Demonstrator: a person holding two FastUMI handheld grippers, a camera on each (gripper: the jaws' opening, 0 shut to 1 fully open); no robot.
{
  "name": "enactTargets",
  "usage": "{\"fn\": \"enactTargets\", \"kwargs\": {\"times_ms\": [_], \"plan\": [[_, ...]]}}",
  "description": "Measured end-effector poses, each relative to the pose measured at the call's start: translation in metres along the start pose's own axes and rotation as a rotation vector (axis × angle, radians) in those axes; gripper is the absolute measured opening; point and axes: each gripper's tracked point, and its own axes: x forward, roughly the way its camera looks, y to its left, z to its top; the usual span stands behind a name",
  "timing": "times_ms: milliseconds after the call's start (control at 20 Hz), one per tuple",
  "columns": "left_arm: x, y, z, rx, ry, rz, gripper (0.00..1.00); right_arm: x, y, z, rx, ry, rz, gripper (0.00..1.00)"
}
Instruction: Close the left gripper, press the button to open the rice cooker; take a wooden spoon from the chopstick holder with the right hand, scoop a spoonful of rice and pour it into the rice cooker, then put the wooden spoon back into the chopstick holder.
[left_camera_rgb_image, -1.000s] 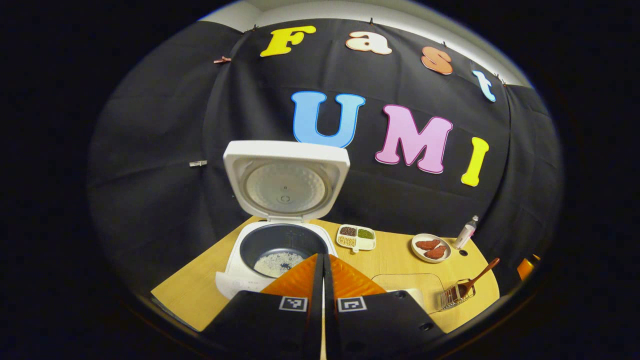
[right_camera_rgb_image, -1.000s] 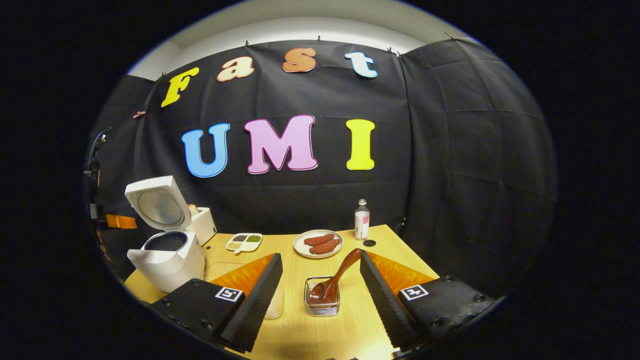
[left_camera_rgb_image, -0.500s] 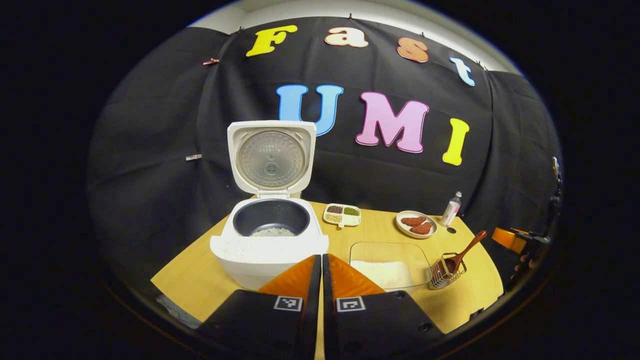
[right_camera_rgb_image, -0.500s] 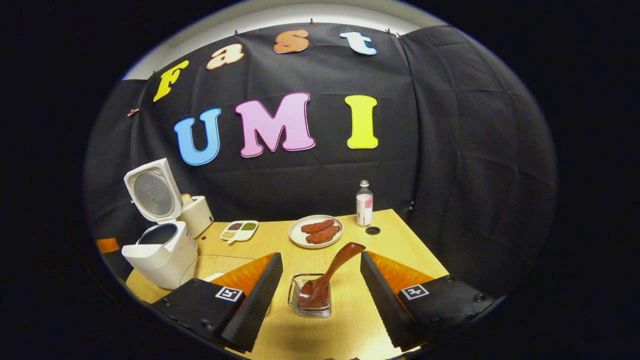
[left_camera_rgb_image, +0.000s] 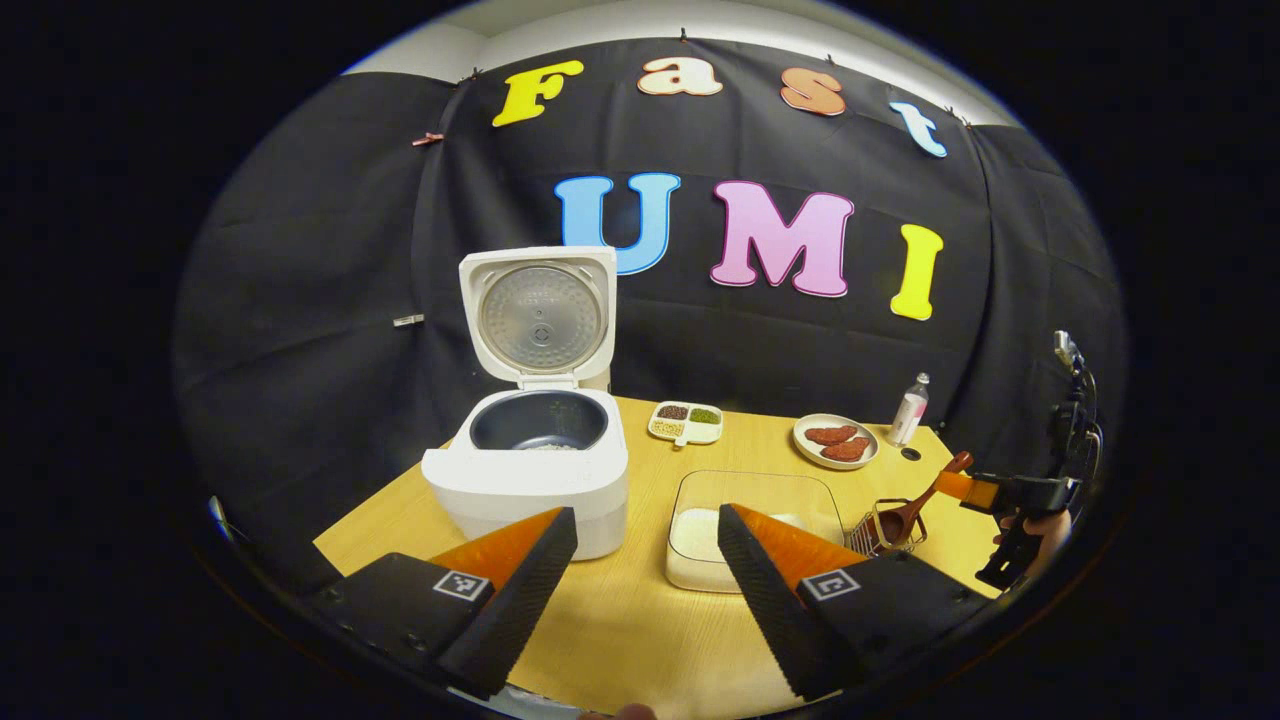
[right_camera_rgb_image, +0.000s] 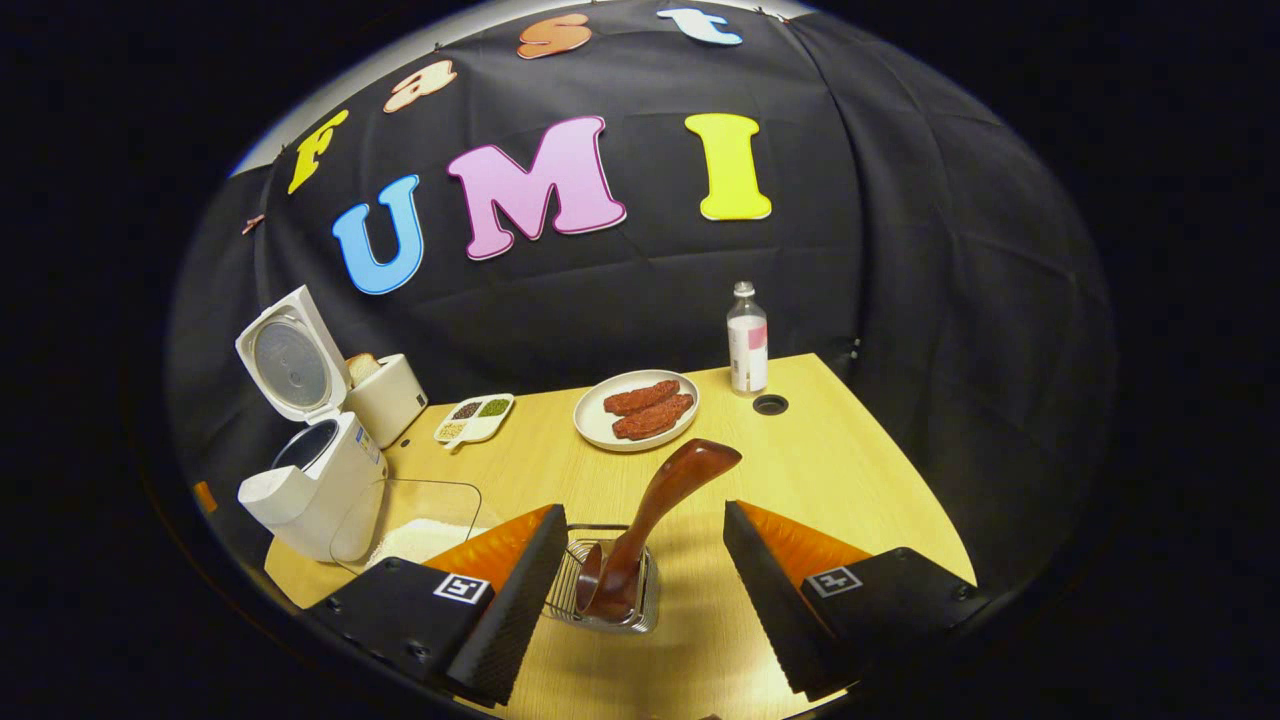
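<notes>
Both my jaws spread wide, wooden spoon between the right pair

My right gripper (right_camera_rgb_image: 645, 565) holds nothing; the wooden spoon (right_camera_rgb_image: 650, 520) leans in the chopstick holder (right_camera_rgb_image: 605, 595) between its fingers, untouched. My left gripper (left_camera_rgb_image: 645, 560) gapes over the table (left_camera_rgb_image: 620, 620), the rice cooker (left_camera_rgb_image: 535, 470) lid-up at far left, rice dish (left_camera_rgb_image: 745, 525) beside it

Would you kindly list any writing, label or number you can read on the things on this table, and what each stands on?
No text is legible.
Clear plastic bottle: label too small to read.
White rice cooker lid, open: embossed marks, blurred.
Left gripper and right gripper: square coded markers, no words.
</notes>
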Motion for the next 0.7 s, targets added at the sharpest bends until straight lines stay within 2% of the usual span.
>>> {"fn": "enactTargets", "kwargs": {"times_ms": [350,400,450,500,550,600,700], "plan": [[-0.022,-0.011,-0.037,0.018,0.074,0.044,0.96,0.057,0.001,-0.007,0.106,0.044,0.016,0.98],[-0.023,-0.009,-0.043,0.028,0.084,0.054,0.96,0.064,0.0,-0.007,0.123,0.039,0.013,0.95],[-0.024,-0.008,-0.047,0.034,0.095,0.062,0.97,0.068,0.001,-0.005,0.139,0.035,0.013,0.85],[-0.026,-0.007,-0.052,0.034,0.107,0.063,0.97,0.073,0.003,-0.005,0.159,0.038,0.015,0.67],[-0.026,-0.008,-0.057,0.028,0.12,0.059,0.97,0.076,0.005,-0.007,0.177,0.047,0.024,0.63],[-0.025,-0.009,-0.061,0.021,0.128,0.057,0.96,0.077,0.006,-0.008,0.191,0.056,0.023,0.63],[-0.023,-0.009,-0.066,0.005,0.139,0.058,0.97,0.075,-0.002,-0.002,0.202,0.045,-0.004,0.43]]}}
